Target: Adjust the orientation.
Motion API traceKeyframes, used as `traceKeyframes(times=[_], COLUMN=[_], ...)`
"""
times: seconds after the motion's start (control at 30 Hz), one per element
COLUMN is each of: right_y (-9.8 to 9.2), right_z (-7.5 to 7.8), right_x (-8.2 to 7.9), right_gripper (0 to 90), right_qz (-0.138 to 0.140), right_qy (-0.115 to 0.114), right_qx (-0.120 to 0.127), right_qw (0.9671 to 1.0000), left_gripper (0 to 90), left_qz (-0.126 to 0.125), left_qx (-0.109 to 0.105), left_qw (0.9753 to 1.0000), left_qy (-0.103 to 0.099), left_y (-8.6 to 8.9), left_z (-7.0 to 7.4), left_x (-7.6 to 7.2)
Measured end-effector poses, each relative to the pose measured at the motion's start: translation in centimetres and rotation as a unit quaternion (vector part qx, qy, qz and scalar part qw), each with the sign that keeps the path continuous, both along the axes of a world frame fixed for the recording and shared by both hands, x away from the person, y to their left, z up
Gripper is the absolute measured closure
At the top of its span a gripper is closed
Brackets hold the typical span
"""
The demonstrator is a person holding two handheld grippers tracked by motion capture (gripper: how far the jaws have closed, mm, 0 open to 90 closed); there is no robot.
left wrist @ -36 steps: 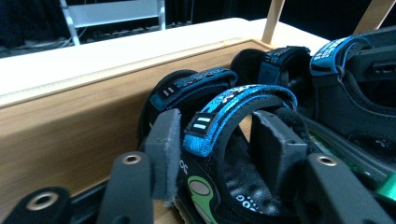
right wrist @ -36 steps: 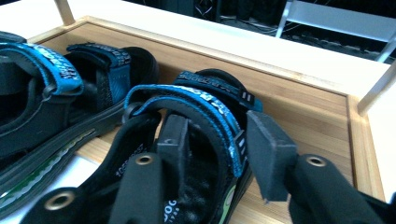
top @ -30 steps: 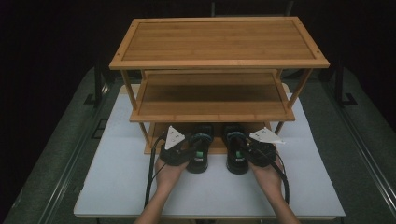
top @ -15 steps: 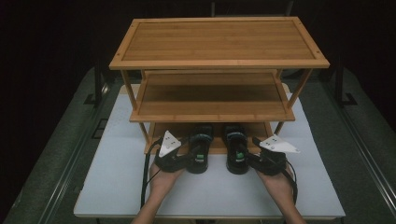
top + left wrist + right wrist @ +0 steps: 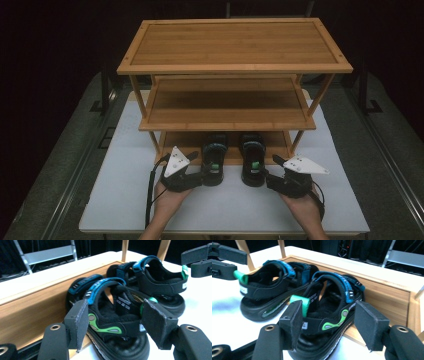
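I am holding my left tongs (image 5: 117,323) and right tongs (image 5: 329,323) wide, their foam-faced pads flanking the heels of the left sandal (image 5: 112,322) and right sandal (image 5: 324,315), black mesh with blue straps and rubber soles, lying side by side with toes pointing into the bamboo rack's (image 5: 235,65) bottom shelf (image 5: 175,142) and heels toward me over the white surface (image 5: 120,190).

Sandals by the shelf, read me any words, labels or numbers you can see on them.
Nothing can be read.
Left sandal: pale marks on the inner strap, too blurred.
Right sandal: small white tag at the heel, too small.
Wooden shelf: no writing.
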State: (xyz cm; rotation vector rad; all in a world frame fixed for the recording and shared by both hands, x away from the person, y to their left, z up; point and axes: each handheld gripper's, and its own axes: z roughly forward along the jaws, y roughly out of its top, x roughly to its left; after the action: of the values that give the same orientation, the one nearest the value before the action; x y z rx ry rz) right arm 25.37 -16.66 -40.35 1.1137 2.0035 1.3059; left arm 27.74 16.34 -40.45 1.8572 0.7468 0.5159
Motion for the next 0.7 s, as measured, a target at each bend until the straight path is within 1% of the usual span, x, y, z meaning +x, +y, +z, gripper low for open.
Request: traceKeyframes(times=[0.1,0.17,0.23,0.37,0.5,0.57,0.7], right_y=[0.0,0.0,0.0,0.3,0.5,0.5,0.7], right_z=[-0.2,-0.4,-0.5,-0.8,-1.3,-1.7,-2.3], right_x=[-0.5,-0.7,-0.9,-1.3,-1.3,-1.2,-1.0], right_gripper=[37.1,35.8,35.0,32.3,29.9,29.2,27.8], right_qz=[0.005,0.007,0.01,0.021,0.026,0.029,0.031], right_qy=[0.002,0.002,0.003,0.007,0.02,0.026,0.043], right_qx=[0.001,-0.003,0.0,-0.007,-0.021,-0.028,-0.041], right_qw=[1.0,1.0,0.9999,0.9997,0.9992,0.9988,0.9977], left_gripper=[36.8,36.5,35.3,34.3,32.3,31.7,29.1], left_qz=[-0.006,-0.008,-0.008,-0.013,-0.015,-0.016,-0.019], left_qx=[0.001,0.002,0.004,0.008,0.014,0.014,0.026], left_qw=[1.0,1.0,1.0,0.9999,0.9997,0.9996,0.999], left_qy=[0.001,0.001,0.0,0.002,0.01,0.017,0.03], left_y=[-0.1,-0.1,-0.1,-0.1,-0.2,-0.2,-0.3], left_z=[-0.1,-0.2,-0.3,-0.5,-1.2,-1.6,-2.2], left_x=[-0.4,-0.6,-0.8,-1.0,-1.1,-1.1,-1.0])
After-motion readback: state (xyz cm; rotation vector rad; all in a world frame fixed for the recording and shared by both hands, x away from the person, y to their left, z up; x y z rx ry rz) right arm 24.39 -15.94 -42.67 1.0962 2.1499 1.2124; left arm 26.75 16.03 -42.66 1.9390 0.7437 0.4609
